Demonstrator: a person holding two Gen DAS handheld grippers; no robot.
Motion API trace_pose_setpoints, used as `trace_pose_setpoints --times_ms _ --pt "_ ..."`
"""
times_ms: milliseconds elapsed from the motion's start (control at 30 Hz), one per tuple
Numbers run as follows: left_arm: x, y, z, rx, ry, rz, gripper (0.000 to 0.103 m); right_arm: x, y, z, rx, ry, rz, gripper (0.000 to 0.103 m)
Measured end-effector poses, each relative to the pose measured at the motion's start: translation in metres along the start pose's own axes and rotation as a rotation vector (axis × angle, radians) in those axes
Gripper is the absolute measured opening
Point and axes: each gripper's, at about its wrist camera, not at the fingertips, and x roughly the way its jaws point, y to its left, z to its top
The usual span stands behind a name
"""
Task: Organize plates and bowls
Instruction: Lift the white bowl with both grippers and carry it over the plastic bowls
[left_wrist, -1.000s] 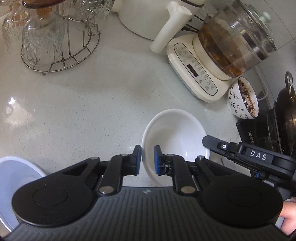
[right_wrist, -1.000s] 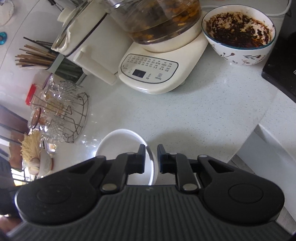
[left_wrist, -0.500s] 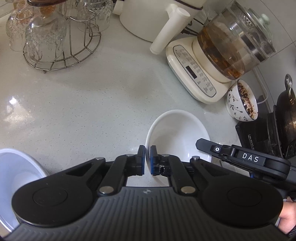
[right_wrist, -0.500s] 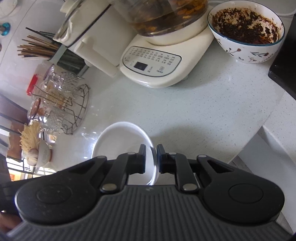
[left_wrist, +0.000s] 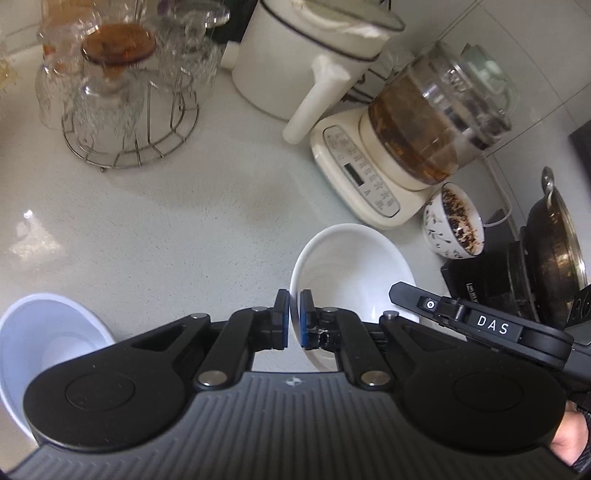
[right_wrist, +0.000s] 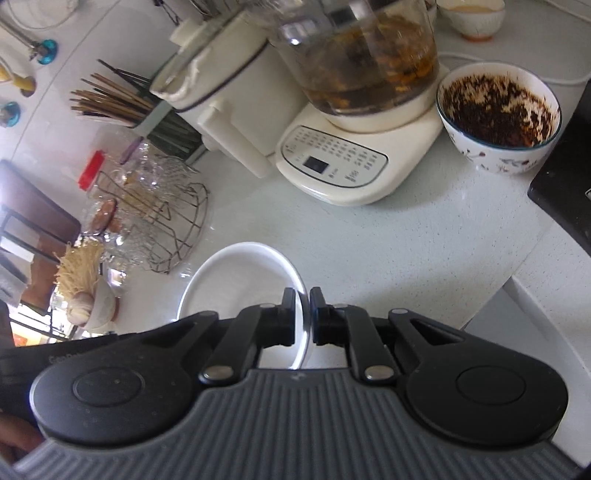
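Broadly, a pale speckled countertop fills both wrist views, crowded along its far side; largest there is a white lidded pot with a long handle, then a cream kettle base carrying a glass jug of brown liquid, then a wire rack of upturned glasses; a dark wok sits at the right edge of the left view on a black stove, and a patterned bowl caked with dark residue stands just beside the kettle base. Nearer, the white bowl is pinched from both sides — the left gripper is clamped on its left rim, blue pads either side of the wall, pointing steeply down; the right gripper grips the opposite rim edge-on, angled down somewhat less. From the left view the right tool's black body, lettered DAS, crosses behind the bowl, and a bit of the person's hand shows at the lower right corner. A second white bowl lies at the lower left, well apart from the held one; whether the held bowl touches the counter I cannot tell.
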Motion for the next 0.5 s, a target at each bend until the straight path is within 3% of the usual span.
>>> trace_pose_setpoints --times_ms 500 --pt "-0.071 0.02 -0.009 -0.059 -0.111 0.022 0.006 -0.019 0.052 -0.006 -0.087 0.011 0.064 0.01"
